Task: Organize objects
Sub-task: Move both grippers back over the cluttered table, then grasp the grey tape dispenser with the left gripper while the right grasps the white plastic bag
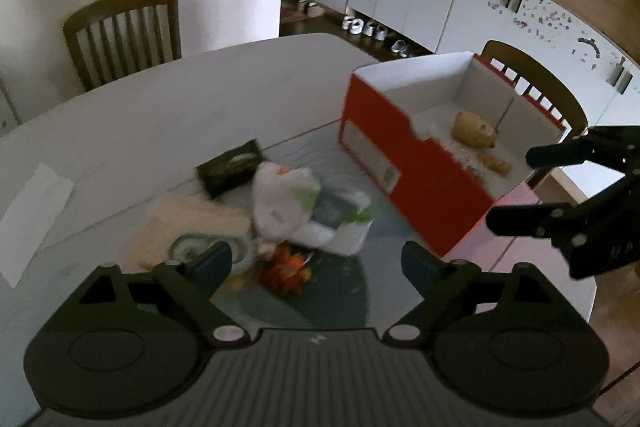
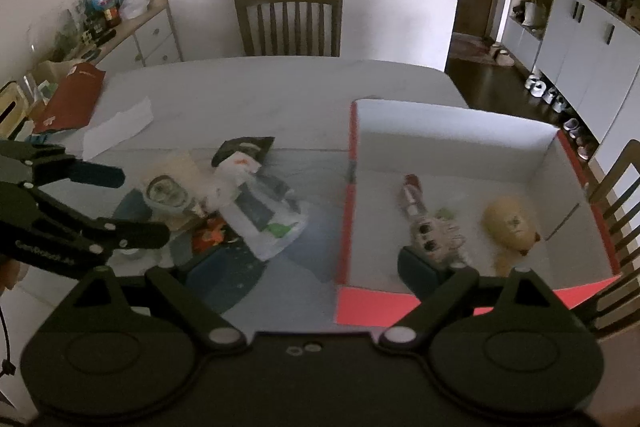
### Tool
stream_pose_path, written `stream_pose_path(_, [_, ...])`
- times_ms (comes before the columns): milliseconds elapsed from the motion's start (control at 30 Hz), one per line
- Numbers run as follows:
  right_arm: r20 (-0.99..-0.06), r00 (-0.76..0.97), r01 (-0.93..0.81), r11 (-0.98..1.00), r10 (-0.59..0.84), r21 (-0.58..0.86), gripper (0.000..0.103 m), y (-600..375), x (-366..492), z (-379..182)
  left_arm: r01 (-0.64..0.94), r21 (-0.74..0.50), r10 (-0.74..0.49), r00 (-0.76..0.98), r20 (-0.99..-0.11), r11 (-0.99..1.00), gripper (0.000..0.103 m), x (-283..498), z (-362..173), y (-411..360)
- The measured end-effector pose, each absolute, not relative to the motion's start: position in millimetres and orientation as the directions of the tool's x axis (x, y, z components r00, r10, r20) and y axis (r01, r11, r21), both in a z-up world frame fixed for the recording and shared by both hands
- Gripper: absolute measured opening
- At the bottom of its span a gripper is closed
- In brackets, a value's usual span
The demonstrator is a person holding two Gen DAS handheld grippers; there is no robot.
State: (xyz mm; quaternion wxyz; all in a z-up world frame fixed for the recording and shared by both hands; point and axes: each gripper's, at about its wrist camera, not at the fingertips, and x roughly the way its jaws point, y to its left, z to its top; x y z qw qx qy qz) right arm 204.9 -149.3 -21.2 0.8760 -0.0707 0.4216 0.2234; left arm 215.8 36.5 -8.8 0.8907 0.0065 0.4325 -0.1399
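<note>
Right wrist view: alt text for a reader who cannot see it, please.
An open red cardboard box with white inside holds a yellowish doll head and a small figure toy. Left of it lies a heap of plastic packets. The right gripper and left gripper are open, empty.

Each black tool (image 1: 316, 261) has teal pads (image 1: 218, 259), silver screws, ribbed housing and round side discs.

1. The far half of the table (image 2: 260, 87) lay bare, open to passage.
2. The near middle was blocked by a heap of packets (image 2: 256, 211).
3. The red box (image 2: 346, 227) walled off the right, open only from above.
</note>
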Motion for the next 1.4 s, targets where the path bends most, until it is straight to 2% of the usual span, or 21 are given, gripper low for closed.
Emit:
stream_pose_path(100, [-0.776,0.539,-0.448,0.892,0.326,0.064,0.093,-137,203,-24,0.249,-0.124,-0.25,0.577,-0.777,0.96,0.094,209,-17,53])
stream_pose_path(167, [-0.781,0.536,-0.448,0.892,0.321,0.059,0.093,-129,201,-28,0.25,-0.127,-0.25,0.562,-0.788,0.96,0.103,207,-25,63])
stream_pose_path(467, [-0.804,0.514,-0.458,0.888,0.299,0.038,0.092,-96,200,-41,0.218,-0.134,-0.233,0.533,-0.813,0.967,0.103,208,-57,98])
stream_pose_path(800, [-0.824,0.505,-0.477,0.879,0.256,-0.019,0.091,-66,217,-61,0.213,-0.062,-0.178,0.583,-0.793,0.975,0.103,227,-76,120])
stream_pose_path(1100, [-0.838,0.492,-0.524,0.849,0.234,-0.07,0.091,-48,239,-74,0.307,-0.011,-0.199,0.589,-0.783,0.952,0.103,250,-89,118])
stream_pose_path(1400, [-0.854,0.47,-0.558,0.825,0.223,-0.092,0.085,-39,265,-89,0.394,0.016,-0.236,0.583,-0.777,0.919,0.103,272,-97,116])
